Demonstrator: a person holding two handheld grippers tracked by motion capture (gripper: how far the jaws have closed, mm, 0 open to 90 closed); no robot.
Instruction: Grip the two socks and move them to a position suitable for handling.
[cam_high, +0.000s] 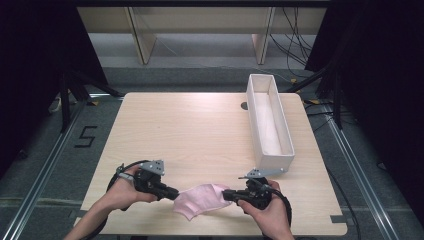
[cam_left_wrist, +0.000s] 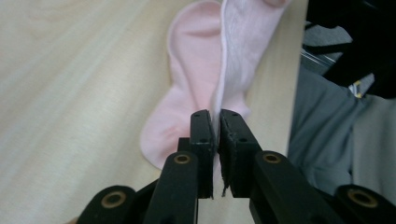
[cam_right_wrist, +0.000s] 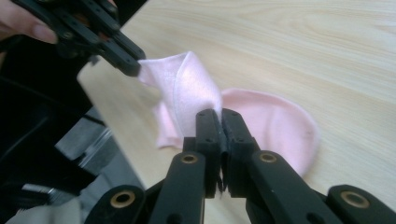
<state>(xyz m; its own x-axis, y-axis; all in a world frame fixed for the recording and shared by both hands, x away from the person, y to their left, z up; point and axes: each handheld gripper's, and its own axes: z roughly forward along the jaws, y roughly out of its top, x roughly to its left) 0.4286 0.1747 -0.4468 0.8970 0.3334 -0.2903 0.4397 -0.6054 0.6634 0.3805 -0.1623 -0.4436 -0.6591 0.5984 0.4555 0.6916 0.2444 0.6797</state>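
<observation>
A pink cloth (cam_high: 200, 200) lies low in the high view's frame, near the table (cam_high: 200, 130) edge closest to the person, stretched between the two tools. The left gripper (cam_high: 172, 192) pinches one end, the right gripper (cam_high: 227, 195) the other, both jaws narrowed onto fabric. It looks like a fold in hand: one layer is lifted over the part lying flat. Next would be laying that edge down squarely before letting go. The left gripper view shows the raised flap (cam_left_wrist: 243, 42) standing over the flat layer; the high view alone shows the long white box (cam_high: 270, 120) at right, well apart.
</observation>
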